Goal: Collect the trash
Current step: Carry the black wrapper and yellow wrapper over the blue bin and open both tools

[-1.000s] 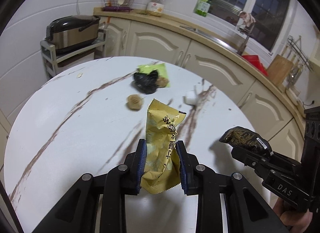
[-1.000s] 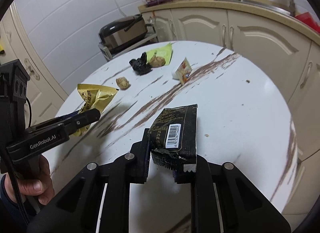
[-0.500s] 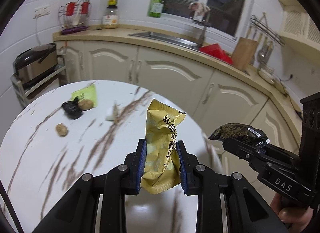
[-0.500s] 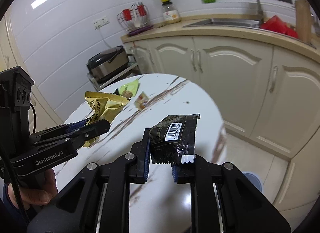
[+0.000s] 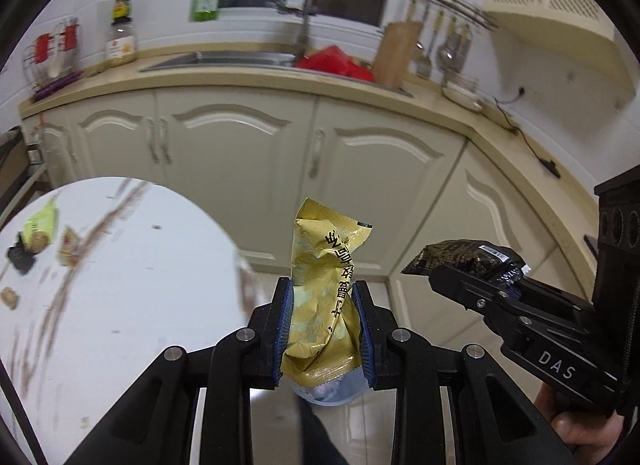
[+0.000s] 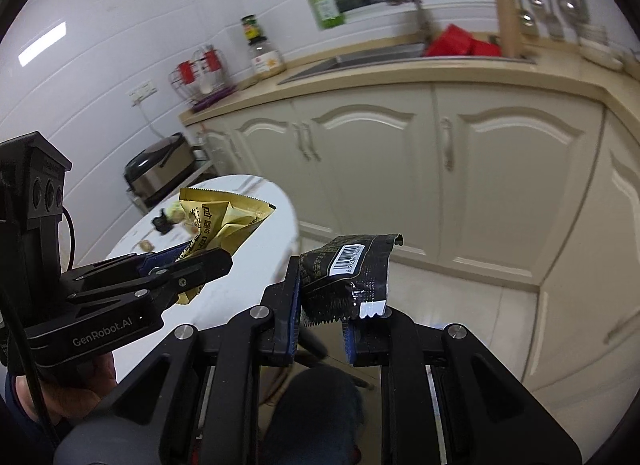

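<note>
Left wrist view: the left gripper (image 5: 323,325) pinches the yellow wrapper (image 5: 326,297) upright; the marble table (image 5: 132,305), earlier beneath it, now lies off to the left, with cabinets (image 5: 248,169) and floor ahead. Right wrist view: the right gripper (image 6: 322,315) clamps the black wrapper (image 6: 348,273), now past the table edge, above floor tiles.
</note>
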A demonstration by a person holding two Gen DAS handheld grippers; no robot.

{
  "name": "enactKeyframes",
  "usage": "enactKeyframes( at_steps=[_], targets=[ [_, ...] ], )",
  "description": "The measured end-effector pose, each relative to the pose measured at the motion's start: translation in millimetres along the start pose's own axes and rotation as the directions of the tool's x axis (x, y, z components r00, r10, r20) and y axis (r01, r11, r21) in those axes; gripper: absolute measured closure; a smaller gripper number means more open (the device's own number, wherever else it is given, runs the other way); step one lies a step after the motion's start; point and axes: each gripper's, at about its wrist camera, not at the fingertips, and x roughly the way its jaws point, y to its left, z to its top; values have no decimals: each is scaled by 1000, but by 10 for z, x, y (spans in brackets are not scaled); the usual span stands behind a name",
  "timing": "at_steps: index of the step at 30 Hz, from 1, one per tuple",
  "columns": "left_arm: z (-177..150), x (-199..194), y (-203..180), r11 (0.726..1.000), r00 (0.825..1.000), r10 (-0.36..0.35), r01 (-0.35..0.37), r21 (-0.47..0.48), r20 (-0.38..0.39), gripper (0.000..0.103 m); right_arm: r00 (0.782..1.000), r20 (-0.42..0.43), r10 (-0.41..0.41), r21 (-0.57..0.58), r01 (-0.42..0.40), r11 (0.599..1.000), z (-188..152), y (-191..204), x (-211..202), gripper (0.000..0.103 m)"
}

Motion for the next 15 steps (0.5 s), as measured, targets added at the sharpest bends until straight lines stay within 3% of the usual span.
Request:
enactKeyframes(
  at_steps=[9,15],
  targets=[
    [178,1038,-410,997,989,-36,46,64,-145,77,994,-78,-72,120,81,989,-265,-862,163,87],
    [206,1744,-479,997,965,-30,46,56,-260,76,979,-194,-64,203,104,974,-562,-1382,681,87]
  ],
)
